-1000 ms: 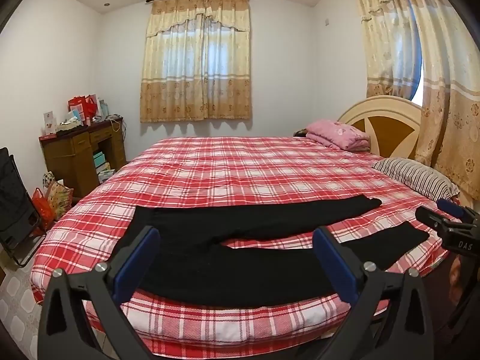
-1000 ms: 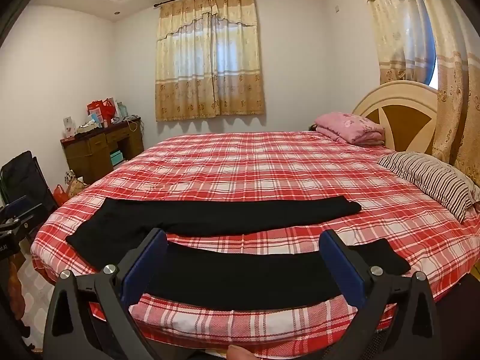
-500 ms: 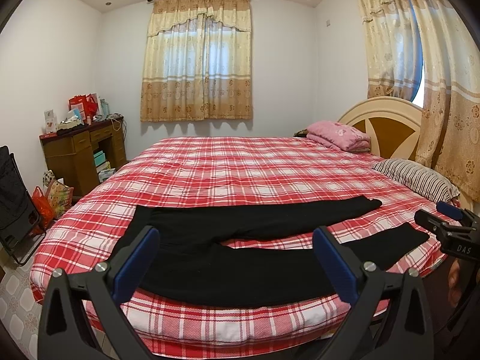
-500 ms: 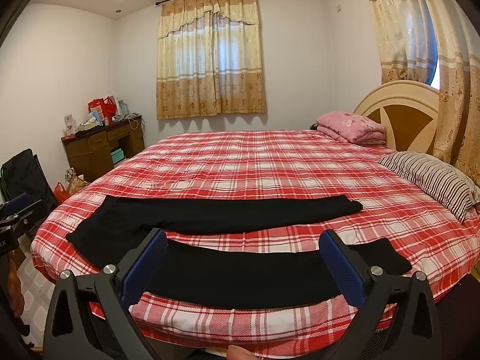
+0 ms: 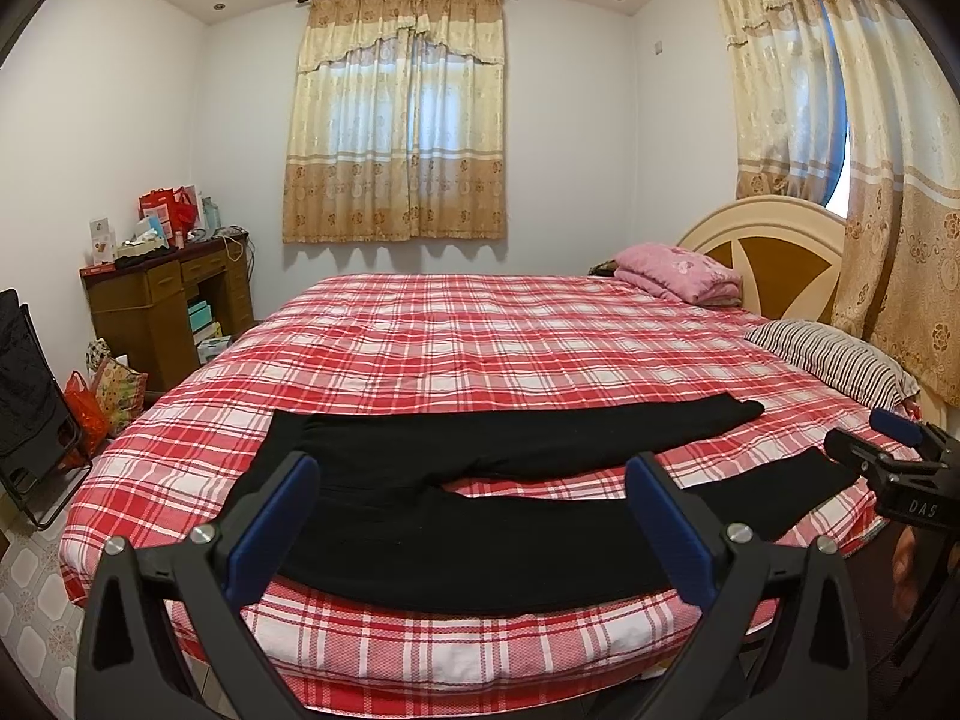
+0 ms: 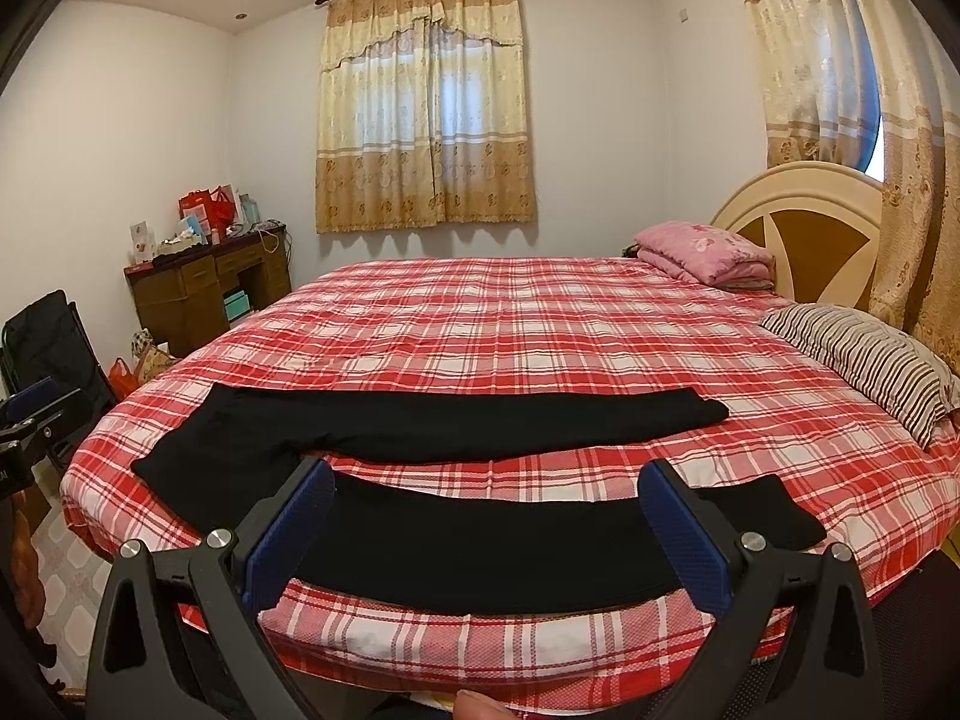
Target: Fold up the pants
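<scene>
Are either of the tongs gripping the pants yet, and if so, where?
Nothing is held. The left tongs and right tongs are both open, short of the black pants lying flat on the bed.

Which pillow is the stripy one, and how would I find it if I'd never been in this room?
Start at the big bed with the red checked cover. Go to its right edge, below the rounded headboard. The stripy pillow lies there with dark and pale stripes, while the folded bedding further back is plain pink.
</scene>
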The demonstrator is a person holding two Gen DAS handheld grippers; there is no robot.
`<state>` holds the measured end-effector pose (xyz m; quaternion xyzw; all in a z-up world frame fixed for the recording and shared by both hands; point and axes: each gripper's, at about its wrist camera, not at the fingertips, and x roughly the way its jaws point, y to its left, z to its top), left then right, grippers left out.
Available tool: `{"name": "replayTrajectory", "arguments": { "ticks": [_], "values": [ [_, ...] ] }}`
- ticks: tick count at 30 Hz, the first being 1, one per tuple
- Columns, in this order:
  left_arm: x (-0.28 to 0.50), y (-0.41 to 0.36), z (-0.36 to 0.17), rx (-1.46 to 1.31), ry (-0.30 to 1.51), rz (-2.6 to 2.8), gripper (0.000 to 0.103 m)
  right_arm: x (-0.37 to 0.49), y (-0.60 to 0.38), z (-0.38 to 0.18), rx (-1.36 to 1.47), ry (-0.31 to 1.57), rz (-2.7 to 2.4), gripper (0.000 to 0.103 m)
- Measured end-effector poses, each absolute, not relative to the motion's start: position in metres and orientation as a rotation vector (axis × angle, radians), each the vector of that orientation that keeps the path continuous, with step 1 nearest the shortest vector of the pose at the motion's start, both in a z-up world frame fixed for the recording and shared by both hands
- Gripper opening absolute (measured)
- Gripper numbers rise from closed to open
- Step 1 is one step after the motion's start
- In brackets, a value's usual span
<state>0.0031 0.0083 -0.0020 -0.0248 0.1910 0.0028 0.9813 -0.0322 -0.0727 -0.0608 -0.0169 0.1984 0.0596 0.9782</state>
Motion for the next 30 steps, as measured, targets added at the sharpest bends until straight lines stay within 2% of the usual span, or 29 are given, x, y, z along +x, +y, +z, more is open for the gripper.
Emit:
{"name": "replayTrajectory", "arguments": {
  "ticks": [30],
  "values": [
    [0.0034, 0.0075, -0.0051, -0.050, 0.387, 0.008, 0.103, -0.0293, -0.0692, -0.0661, -0.047, 0.415, 0.122, 0.102]
  ]
}}
